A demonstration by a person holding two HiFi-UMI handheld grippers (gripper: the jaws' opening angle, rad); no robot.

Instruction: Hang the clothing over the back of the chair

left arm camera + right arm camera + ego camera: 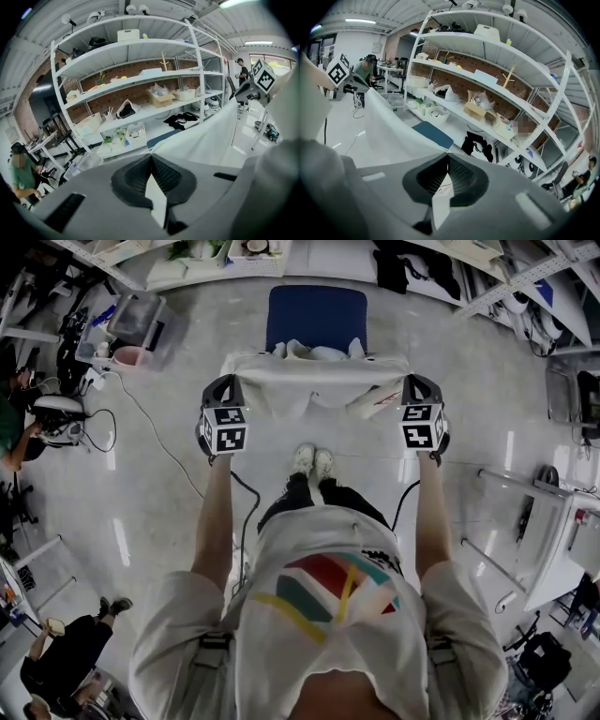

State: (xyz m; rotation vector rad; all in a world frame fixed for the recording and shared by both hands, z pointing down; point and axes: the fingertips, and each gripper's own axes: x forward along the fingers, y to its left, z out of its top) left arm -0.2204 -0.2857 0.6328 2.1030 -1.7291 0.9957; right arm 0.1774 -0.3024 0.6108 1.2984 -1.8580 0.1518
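Observation:
A white garment (314,376) is stretched flat between my two grippers, above the back of a chair with a blue seat (316,315). My left gripper (228,382) is shut on the garment's left end, and white cloth (157,199) shows pinched between its dark pads (136,176). My right gripper (409,382) is shut on the right end, with cloth (440,202) and a small tag caught between its pads (461,176). From each gripper view the taut white garment (211,136) (391,129) runs toward the other gripper's marker cube (262,77) (338,69). The chair back is hidden under the cloth.
White shelving (140,70) (487,93) loaded with boxes and dark clothes stands behind the chair. A clear bin and pink bowl (131,338) sit on the floor at the left, with cables beside them. People are at the far left (66,652), and metal racks (544,531) stand at the right.

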